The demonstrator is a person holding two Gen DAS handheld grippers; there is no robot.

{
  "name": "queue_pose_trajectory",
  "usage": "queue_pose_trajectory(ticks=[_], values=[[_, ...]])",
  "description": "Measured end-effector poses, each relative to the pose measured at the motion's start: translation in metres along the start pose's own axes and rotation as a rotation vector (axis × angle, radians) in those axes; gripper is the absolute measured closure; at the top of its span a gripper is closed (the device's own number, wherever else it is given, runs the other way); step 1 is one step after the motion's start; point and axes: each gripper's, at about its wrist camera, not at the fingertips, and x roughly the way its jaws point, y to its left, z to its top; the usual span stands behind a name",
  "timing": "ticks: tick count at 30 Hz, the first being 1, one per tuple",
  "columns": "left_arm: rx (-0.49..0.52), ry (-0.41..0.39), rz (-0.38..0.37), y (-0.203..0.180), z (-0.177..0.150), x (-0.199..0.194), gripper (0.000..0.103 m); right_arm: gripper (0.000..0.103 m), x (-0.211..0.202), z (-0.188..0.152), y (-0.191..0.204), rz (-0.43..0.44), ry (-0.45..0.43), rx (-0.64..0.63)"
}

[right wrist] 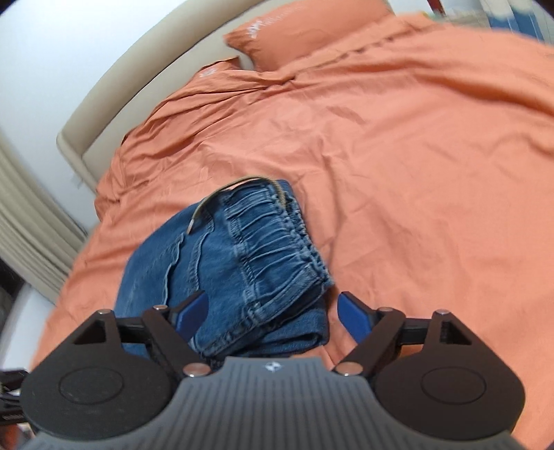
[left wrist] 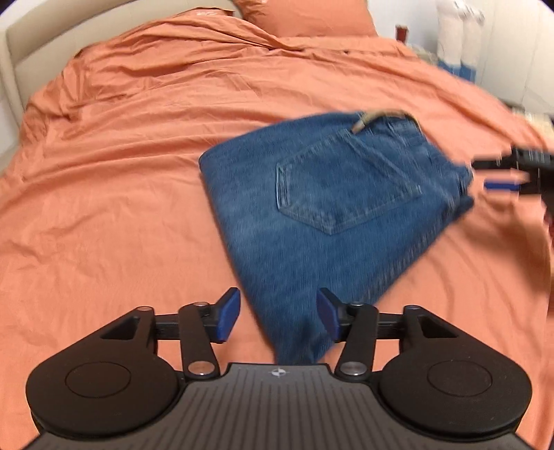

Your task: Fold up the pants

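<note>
Folded blue jeans point(left wrist: 329, 207) lie on the orange bed sheet point(left wrist: 121, 173), back pocket up, with a tan drawstring at the waistband. My left gripper point(left wrist: 278, 318) is open; the near corner of the jeans lies between its blue pads, not clamped. The right gripper point(left wrist: 502, 176) shows at the jeans' right edge in the left wrist view. In the right wrist view the jeans point(right wrist: 242, 263) show their elastic waistband, and my right gripper point(right wrist: 271, 322) is open, its jaws standing on either side of the folded waistband corner.
Orange pillows point(right wrist: 304, 31) lie at the head of the bed by a beige headboard point(right wrist: 138, 76). A curtain point(right wrist: 31, 221) hangs at the left. White and blue items point(left wrist: 457, 38) stand beyond the bed's far right edge.
</note>
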Motion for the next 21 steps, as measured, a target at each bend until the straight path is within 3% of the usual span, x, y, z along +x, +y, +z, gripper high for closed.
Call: queue_pose_trajectory(ticks=[4,7,10,15,18,20,21], values=[[-0.23,-0.025,-0.118,0.039,0.015,0.03,0.036,0.025,0.018,0.016,-0.015,0.02,0.022,0.056],[-0.386,-0.007,-0.226,0.067,0.019,0.062,0.035,0.025,0.039,0.027,-0.032,0.082,0.067,0.135],[-0.498,0.001,-0.275,0.091,0.018,0.09,0.035,0.025,0.06,0.033,-0.047,0.161,0.111,0.214],[-0.609,0.07,-0.394,0.129,0.014,0.125,0.035,0.026,0.089,0.038,-0.061,0.246,0.194,0.267],[-0.617,0.104,-0.451,0.143,0.023,0.137,0.035,0.027,0.103,0.045,-0.06,0.281,0.245,0.254],[-0.597,0.145,-0.471,0.146,0.031,0.144,0.038,0.031,0.112,0.052,-0.056,0.297,0.282,0.233],[-0.577,0.161,-0.473,0.145,0.035,0.146,0.042,0.038,0.117,0.054,-0.055,0.299,0.295,0.227]])
